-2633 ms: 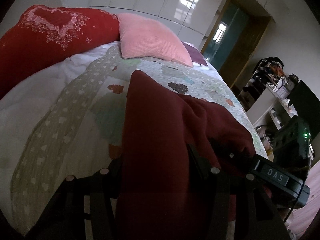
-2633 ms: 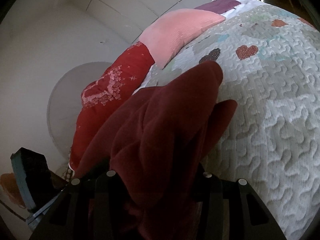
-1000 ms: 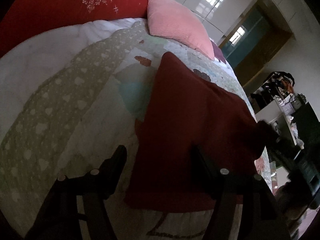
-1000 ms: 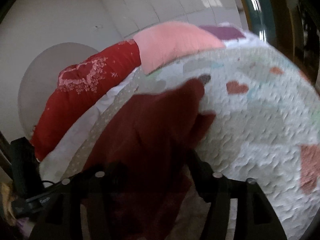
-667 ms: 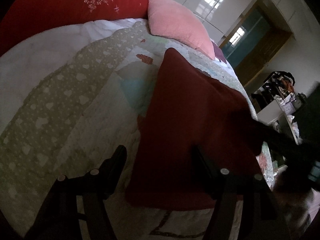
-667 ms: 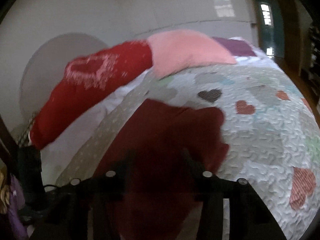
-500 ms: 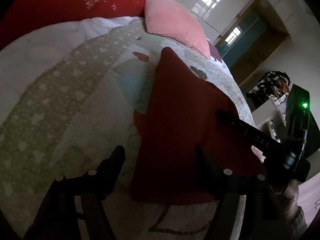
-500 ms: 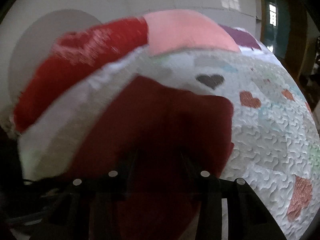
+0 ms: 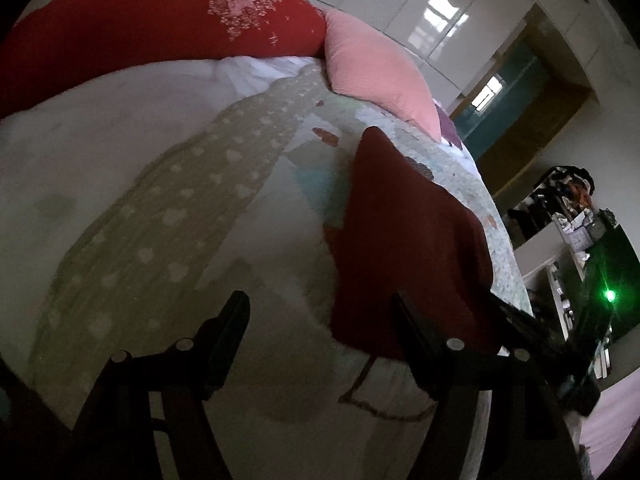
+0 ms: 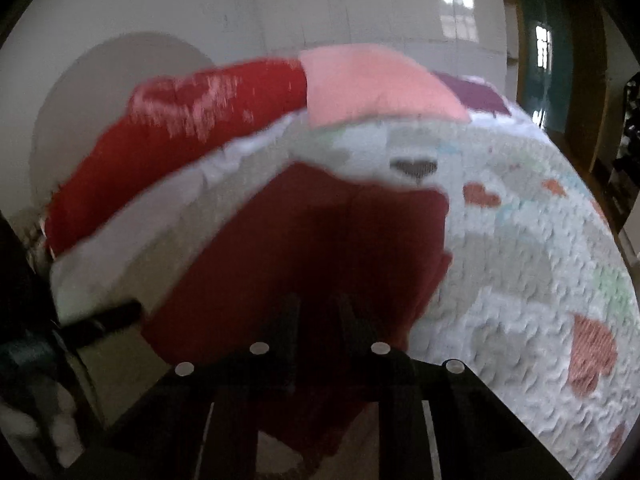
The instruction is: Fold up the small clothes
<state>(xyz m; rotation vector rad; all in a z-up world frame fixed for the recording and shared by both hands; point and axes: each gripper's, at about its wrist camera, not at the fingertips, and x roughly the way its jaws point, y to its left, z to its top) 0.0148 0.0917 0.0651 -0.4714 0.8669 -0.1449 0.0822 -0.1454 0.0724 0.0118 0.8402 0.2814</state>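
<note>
A maroon garment (image 9: 404,240) lies flat on the heart-patterned quilt (image 9: 180,216), folded into a long shape. My left gripper (image 9: 320,304) stands open just in front of its near left corner, and the right finger (image 9: 408,320) overlaps the cloth's edge. In the right wrist view the maroon garment (image 10: 320,240) fills the middle. My right gripper (image 10: 318,312) rests on its near part. Its jaws are closing, with only a narrow strip of cloth between the fingers. That view is blurred.
A red embroidered pillow (image 9: 152,20) and a pink pillow (image 9: 372,68) lie at the head of the bed. A cluttered shelf (image 9: 568,216) and a dark device with a green light (image 9: 608,294) stand past the bed's right edge. White sheet (image 9: 80,152) lies bare on the left.
The garment has gone from held up to lying flat. My left gripper let go and slid left of it. The right jaws have narrowed from wide to nearly together over the cloth.
</note>
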